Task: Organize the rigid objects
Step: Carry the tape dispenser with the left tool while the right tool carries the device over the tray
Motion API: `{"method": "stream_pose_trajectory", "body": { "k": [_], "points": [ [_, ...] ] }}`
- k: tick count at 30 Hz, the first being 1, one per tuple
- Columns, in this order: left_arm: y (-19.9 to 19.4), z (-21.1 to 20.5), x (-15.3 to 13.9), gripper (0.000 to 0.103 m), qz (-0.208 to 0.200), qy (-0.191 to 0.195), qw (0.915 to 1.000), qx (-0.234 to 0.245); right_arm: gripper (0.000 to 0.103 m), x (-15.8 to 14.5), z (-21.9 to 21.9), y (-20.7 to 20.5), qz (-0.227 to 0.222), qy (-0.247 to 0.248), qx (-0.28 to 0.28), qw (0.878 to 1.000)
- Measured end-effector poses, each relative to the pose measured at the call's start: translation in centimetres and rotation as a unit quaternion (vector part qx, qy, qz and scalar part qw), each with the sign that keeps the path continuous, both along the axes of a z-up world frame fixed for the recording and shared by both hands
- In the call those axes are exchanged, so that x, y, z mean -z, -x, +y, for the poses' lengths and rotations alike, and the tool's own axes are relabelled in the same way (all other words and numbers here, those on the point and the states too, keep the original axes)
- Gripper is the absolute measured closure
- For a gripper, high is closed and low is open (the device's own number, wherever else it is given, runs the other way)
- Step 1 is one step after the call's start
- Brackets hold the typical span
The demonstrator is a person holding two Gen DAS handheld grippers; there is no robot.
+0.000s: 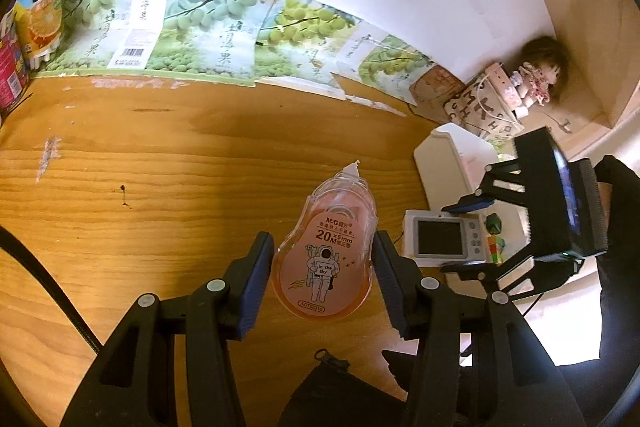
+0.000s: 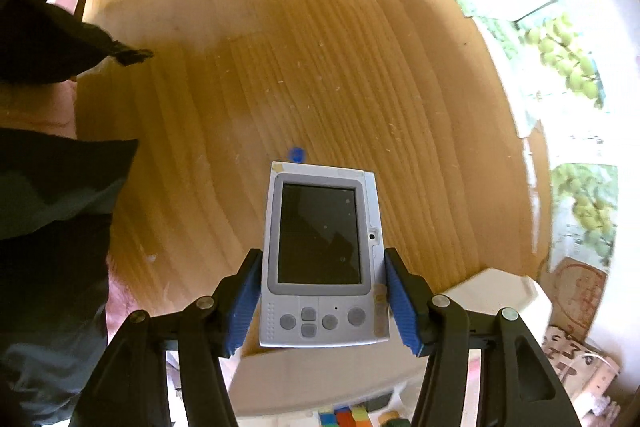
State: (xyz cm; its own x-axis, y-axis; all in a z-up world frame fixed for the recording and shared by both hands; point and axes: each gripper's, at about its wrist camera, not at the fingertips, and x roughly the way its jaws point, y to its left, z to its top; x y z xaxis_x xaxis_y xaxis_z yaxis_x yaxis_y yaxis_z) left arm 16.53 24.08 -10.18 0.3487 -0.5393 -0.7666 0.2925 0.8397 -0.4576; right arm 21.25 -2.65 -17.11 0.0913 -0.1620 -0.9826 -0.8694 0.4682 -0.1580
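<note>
My left gripper [image 1: 324,267] is shut on an orange correction tape dispenser [image 1: 326,255] with an astronaut label, held above the wooden table [image 1: 160,167]. My right gripper [image 2: 320,301] is shut on a small grey handheld device [image 2: 322,255] with a dark screen and round buttons, held over the table's edge. In the left wrist view the right gripper [image 1: 468,235] shows at the right, holding the same device [image 1: 440,237] above a white bin [image 1: 444,155].
Fruit-print cartons [image 1: 208,31] line the wall behind the table. Cans [image 1: 38,23] stand at the far left. A patterned box [image 1: 480,107] and a doll [image 1: 540,79] sit at the back right. The white bin [image 2: 500,291] holds colourful blocks [image 2: 348,417]. A black pouch [image 1: 336,395] lies near me.
</note>
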Motion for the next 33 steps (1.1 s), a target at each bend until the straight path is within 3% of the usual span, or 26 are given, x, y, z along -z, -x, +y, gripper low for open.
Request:
{"method": "stream_pose_trajectory", "body": {
  "k": [9, 17, 26, 33],
  "points": [
    [0.4, -4.1, -2.0, 0.049, -0.026, 0.018, 0.9989, 0.034, 0.044, -5.1, -0.3, 2.6, -0.065, 0.019, -0.011, 0.998],
    [1.6, -10.6, -3.9, 0.049, -0.055, 0.025, 0.9963, 0.06, 0.044, -8.7, -4.6, 6.4, -0.106, 0.015, 0.01, 0.994],
    [3.6, -19.1, -4.9, 0.049, -0.069, 0.029, 0.9945, 0.074, 0.044, -8.4, -10.8, 9.8, -0.103, -0.015, 0.033, 0.994],
    [4.9, -25.1, -4.1, 0.049, -0.063, 0.023, 0.9942, 0.084, 0.044, -6.7, -14.9, 11.5, -0.092, -0.027, 0.036, 0.995]
  ]
}}
